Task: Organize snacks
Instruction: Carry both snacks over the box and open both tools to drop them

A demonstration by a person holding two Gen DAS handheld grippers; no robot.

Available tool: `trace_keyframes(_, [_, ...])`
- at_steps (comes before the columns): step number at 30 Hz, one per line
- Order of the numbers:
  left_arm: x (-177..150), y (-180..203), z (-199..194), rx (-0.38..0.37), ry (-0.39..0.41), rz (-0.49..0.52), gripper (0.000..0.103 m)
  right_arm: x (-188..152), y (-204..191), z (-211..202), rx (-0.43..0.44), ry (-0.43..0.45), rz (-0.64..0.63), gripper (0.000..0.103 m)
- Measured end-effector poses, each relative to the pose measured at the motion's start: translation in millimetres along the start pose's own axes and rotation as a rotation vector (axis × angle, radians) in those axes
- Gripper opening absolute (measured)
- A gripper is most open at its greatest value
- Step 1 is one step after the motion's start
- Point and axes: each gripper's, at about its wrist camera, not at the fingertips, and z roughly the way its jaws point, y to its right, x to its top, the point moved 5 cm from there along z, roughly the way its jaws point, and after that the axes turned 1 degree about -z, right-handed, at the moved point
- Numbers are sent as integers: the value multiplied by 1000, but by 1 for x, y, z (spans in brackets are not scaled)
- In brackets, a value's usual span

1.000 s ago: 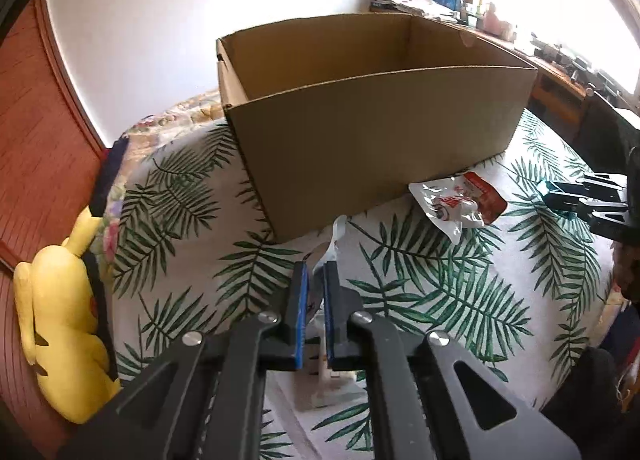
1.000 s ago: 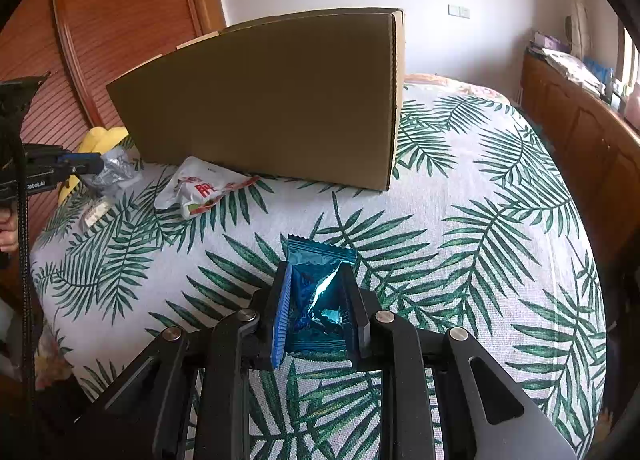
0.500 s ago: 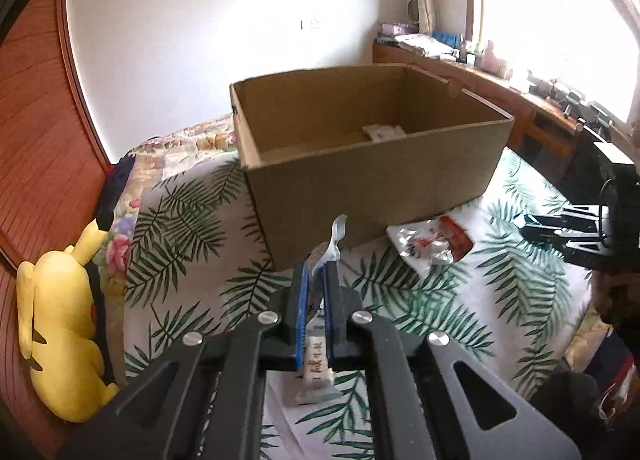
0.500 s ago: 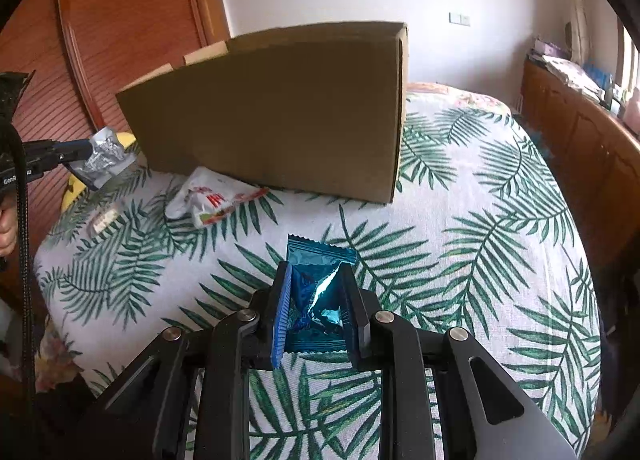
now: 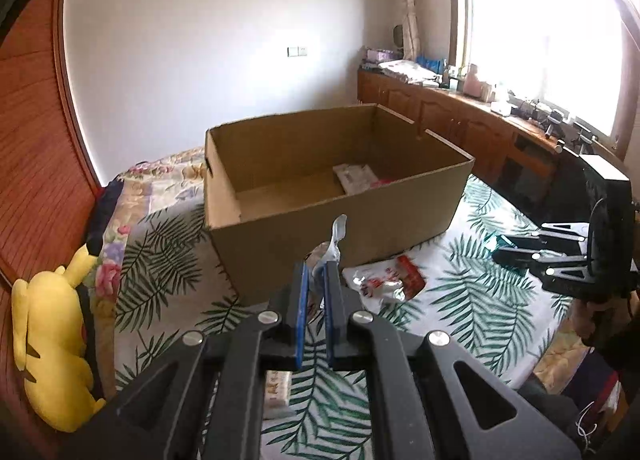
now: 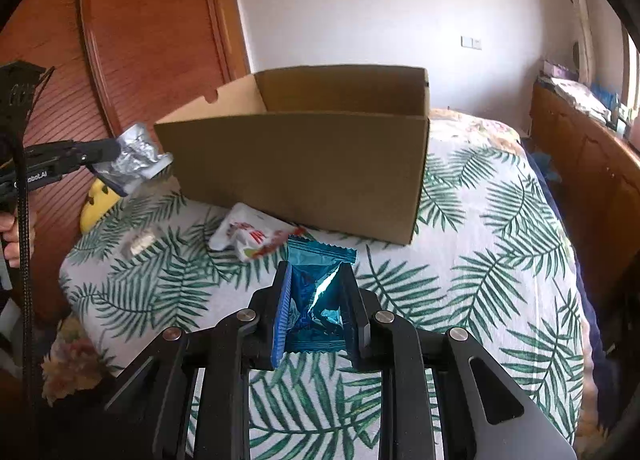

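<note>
An open cardboard box [image 5: 420, 215] [image 6: 304, 163] stands on a leaf-print cloth, with a white packet [image 5: 354, 176] lying inside. My left gripper [image 5: 315, 270] is shut on a silver foil snack packet [image 5: 334, 238] [image 6: 134, 155], held above the cloth in front of the box's near wall. My right gripper [image 6: 316, 272] is shut on a crumpled blue foil snack packet [image 6: 320, 260], also lifted, short of the box's long side. A red-and-white packet [image 5: 384, 280] [image 6: 250, 234] lies on the cloth by the box. A small wrapped bar [image 5: 278, 392] [image 6: 138, 242] lies under the left gripper.
A yellow plush toy [image 5: 52, 344] sits at the cloth's left edge beside a wooden wall. Wooden cabinets [image 5: 460, 119] with clutter run under the window behind the box. The right gripper's body [image 5: 560, 256] shows at the right of the left wrist view.
Both grippers have risen with their packets. The box's inside and the white packet in it now show in the left wrist view. The silver packet has come up level with the box's corner.
</note>
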Motion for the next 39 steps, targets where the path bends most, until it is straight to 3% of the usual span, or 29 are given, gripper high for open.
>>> trace_keyframes(24, [61,19,-17,1,98,27,3,57,-30,-17,21,79,-56,21])
trace_keyframes(39, [89,4,14,38,99,-14,3,101,-42,-11,2,111,-96,21])
